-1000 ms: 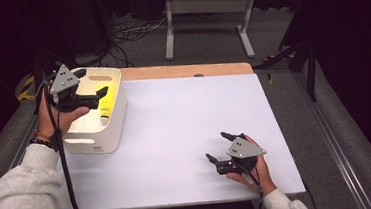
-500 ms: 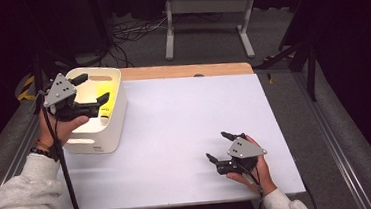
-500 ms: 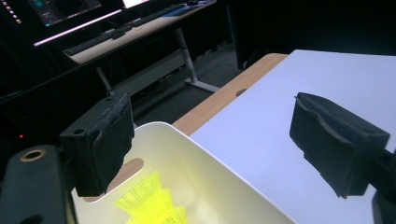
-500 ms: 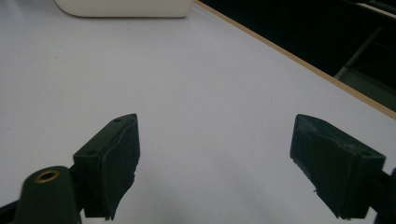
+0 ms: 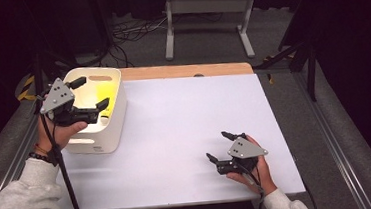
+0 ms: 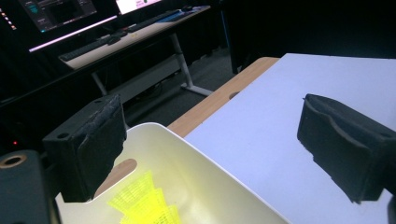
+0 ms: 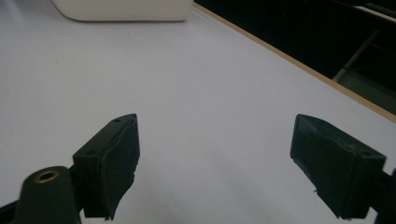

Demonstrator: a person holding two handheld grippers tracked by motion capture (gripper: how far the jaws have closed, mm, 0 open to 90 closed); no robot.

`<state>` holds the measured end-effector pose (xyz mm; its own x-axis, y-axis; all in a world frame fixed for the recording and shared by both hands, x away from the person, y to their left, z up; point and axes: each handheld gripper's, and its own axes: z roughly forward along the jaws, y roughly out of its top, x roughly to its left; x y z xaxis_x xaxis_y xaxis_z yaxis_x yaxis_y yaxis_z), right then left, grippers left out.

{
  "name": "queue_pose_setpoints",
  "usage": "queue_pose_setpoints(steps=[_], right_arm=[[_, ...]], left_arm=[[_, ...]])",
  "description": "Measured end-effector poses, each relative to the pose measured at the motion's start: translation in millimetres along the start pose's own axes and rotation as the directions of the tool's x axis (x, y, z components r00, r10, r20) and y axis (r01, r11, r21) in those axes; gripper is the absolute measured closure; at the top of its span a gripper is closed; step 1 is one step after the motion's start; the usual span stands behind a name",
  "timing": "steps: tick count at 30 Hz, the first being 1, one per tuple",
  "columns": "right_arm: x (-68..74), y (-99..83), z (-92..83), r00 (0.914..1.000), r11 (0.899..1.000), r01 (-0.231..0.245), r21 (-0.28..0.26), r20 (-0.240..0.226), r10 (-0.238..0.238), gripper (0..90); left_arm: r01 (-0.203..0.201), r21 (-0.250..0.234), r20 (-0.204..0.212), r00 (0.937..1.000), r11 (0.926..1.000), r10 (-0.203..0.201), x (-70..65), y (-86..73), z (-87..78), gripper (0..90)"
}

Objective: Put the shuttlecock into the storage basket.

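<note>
**White bin, yellow contents, two open grippers**

Far left — white bin (image 5: 100,136) on the table (image 5: 184,119), holding a yellow ribbed item (image 6: 147,205), possibly mesh or netting; the view is too dim to tell. Left gripper (image 5: 91,94) held above the bin's rim, jaws just opening, nothing between them. Near right — right gripper (image 5: 224,146) low over the bare table, jaws apart, empty.

sleeves (image 5: 18,203): light grey | fingers (image 7: 112,158): black, padded | plates: grey, three-cornered
</note>
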<state>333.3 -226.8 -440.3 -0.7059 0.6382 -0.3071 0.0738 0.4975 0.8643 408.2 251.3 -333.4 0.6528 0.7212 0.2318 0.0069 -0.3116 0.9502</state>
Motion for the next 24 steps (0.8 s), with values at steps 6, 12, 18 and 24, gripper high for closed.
queue_pose_setpoints(steps=[6,12,18,24], right_arm=[[0.9,0.5,0.4,1.0000,1.000,0.002,0.000,-0.005,-0.002,16.4],[0.7,0.6,0.2,1.0000,1.000,-0.001,-0.001,-0.004,0.001,16.4],[0.4,1.0,-0.2,1.0000,1.000,0.003,0.001,-0.006,-0.003,16.4],[-0.4,1.6,-1.7,1.0000,1.000,0.001,-0.005,-0.002,-0.001,16.4]], left_arm=[[0.000,-0.024,0.031,0.9995,0.9997,0.001,-2.6,-3.7,-3.6,7.9],[0.000,-0.047,0.044,0.9990,0.9989,0.002,-8.0,-5.5,-5.5,6.4],[-0.023,-0.059,0.051,0.9984,0.9980,0.026,-17.9,-5.4,-7.0,7.7],[-0.022,-0.073,0.072,0.9970,0.9971,0.027,-26.5,-6.5,-9.3,7.8]])
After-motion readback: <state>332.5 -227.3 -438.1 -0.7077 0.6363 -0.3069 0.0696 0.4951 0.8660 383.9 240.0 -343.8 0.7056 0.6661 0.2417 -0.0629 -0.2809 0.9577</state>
